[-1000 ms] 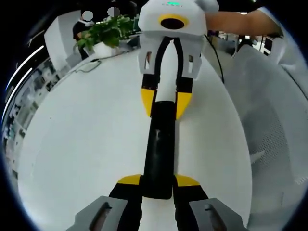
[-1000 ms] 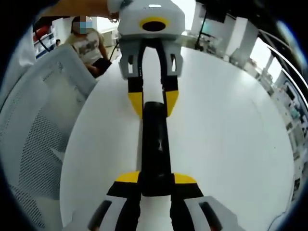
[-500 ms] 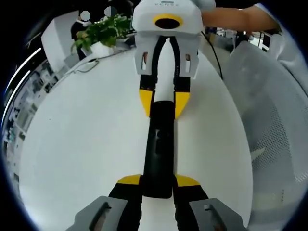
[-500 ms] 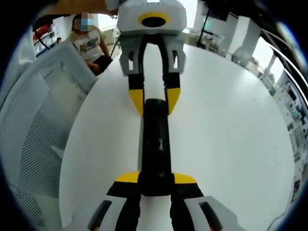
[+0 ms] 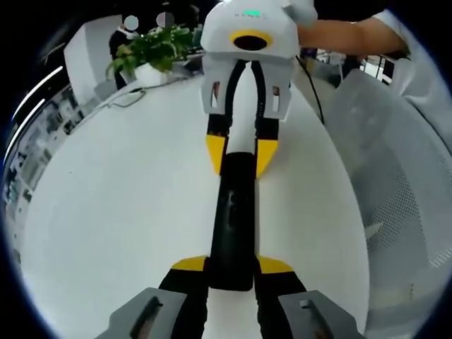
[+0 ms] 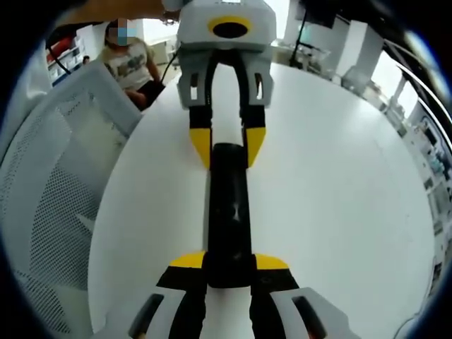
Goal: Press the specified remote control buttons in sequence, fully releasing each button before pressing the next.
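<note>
A long, slim black plastic remote control (image 5: 233, 219) lies above the white round tabletop (image 5: 120, 212), pinched at one end by the left tongs (image 5: 233, 272) and at the other by the right tongs (image 6: 229, 272). It looks light, rigid and smooth, so hold its narrow edges.

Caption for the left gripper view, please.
Both grippers hold a black remote end to end over a white table.

Black remote (image 5: 233, 219), slim, flat on white table (image 5: 127, 212).
</note>
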`<state>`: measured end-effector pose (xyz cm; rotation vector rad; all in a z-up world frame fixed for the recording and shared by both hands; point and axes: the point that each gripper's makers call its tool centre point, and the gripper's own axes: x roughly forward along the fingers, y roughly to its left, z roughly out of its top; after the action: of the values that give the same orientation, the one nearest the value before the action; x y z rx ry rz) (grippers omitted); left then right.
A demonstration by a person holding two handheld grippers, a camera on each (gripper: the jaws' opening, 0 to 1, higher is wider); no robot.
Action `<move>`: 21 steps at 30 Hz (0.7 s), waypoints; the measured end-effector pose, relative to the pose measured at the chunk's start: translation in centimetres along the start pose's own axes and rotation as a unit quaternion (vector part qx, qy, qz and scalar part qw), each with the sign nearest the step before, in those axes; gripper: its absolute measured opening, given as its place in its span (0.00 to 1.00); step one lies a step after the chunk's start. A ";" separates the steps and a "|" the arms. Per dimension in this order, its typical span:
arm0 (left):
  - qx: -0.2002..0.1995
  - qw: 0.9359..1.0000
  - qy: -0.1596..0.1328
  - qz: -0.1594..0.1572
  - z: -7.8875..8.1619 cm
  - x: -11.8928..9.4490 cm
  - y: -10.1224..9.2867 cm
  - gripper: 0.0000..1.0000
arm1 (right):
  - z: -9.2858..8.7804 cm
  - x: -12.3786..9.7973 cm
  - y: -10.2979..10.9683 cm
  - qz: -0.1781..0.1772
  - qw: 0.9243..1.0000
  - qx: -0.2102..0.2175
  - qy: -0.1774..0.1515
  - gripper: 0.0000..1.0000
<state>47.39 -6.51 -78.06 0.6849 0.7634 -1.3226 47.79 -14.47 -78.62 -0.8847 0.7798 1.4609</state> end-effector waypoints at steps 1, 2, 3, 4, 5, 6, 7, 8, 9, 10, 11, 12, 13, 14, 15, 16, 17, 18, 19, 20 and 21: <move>0.000 1.000 -0.005 -0.001 0.0 0.0 0.0 0.24 | 0.0 0.0 0.0 0.001 1.000 0.001 0.001 0.20; 0.000 1.000 -0.007 -0.001 0.0 0.0 0.0 0.24 | 0.0 0.0 0.0 0.002 1.000 0.000 0.001 0.20; -0.001 1.000 -0.009 0.000 0.1 0.0 0.0 0.24 | 0.0 0.0 0.0 0.003 1.000 0.000 0.002 0.20; -0.001 1.000 -0.009 0.000 0.1 0.0 0.0 0.24 | 0.0 0.0 0.0 0.004 1.000 -0.001 0.003 0.20; 0.001 1.000 -0.009 0.000 0.1 0.0 0.0 0.24 | 0.0 0.0 0.0 0.004 1.000 -0.002 0.004 0.20; 0.001 1.000 -0.009 -0.001 0.1 0.1 0.0 0.24 | 0.0 0.0 0.0 0.005 1.000 -0.002 0.005 0.20; 0.003 1.000 -0.008 -0.001 0.1 0.1 0.1 0.24 | 0.0 0.0 -0.1 0.006 1.000 -0.001 0.005 0.20; 0.004 1.000 -0.008 -0.001 0.1 0.1 0.1 0.24 | 0.0 0.0 -0.1 0.006 1.000 -0.002 0.006 0.20; 0.002 1.000 -0.007 0.001 0.1 0.1 0.1 0.24 | 0.0 0.0 0.0 0.006 1.000 -0.002 0.006 0.20; 0.004 1.000 -0.005 0.001 0.1 0.1 0.1 0.24 | 0.0 0.0 0.0 0.006 1.000 -0.002 0.007 0.20; 0.005 1.000 -0.004 0.002 0.1 0.1 0.2 0.24 | 0.0 0.0 0.0 0.006 1.000 -0.002 0.007 0.20; 0.005 1.000 -0.003 0.002 0.1 0.2 0.2 0.24 | 0.0 0.0 0.0 0.007 1.000 -0.003 0.007 0.20; 0.005 1.000 -0.002 0.001 0.1 0.2 0.2 0.24 | 0.0 0.0 0.0 0.007 1.000 -0.003 0.008 0.20; 0.005 1.000 -0.001 0.001 0.1 0.1 0.1 0.24 | 0.0 0.0 0.0 0.008 1.000 -0.003 0.008 0.20; 0.005 1.000 0.000 0.000 0.1 0.1 0.1 0.24 | 0.0 0.0 0.0 0.008 1.000 -0.004 0.009 0.20; 0.007 1.000 0.001 -0.001 0.1 0.1 0.1 0.24 | 0.0 0.0 0.0 0.008 1.000 -0.004 0.010 0.20; 0.008 1.000 0.003 -0.001 0.2 0.2 0.1 0.24 | 0.0 0.0 0.0 0.008 1.000 -0.005 0.010 0.20; 0.009 1.000 0.005 -0.001 0.2 0.2 0.1 0.24 | 0.0 0.0 0.0 0.009 1.000 -0.005 0.011 0.20; 0.010 1.000 0.005 -0.001 0.1 0.2 0.1 0.24 | 0.0 0.0 0.0 0.009 1.000 -0.005 0.011 0.20; 0.011 1.000 0.004 -0.002 0.1 0.2 0.1 0.24 | 0.0 0.0 0.0 0.009 1.000 -0.006 0.011 0.20; 0.013 1.000 0.002 -0.002 0.1 0.1 0.1 0.24 | 0.0 0.0 0.0 0.010 1.000 -0.006 0.012 0.20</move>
<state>47.47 -6.65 -78.13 0.7068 0.7531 -1.3363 47.79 -14.48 -78.67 -0.9071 0.8001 1.4754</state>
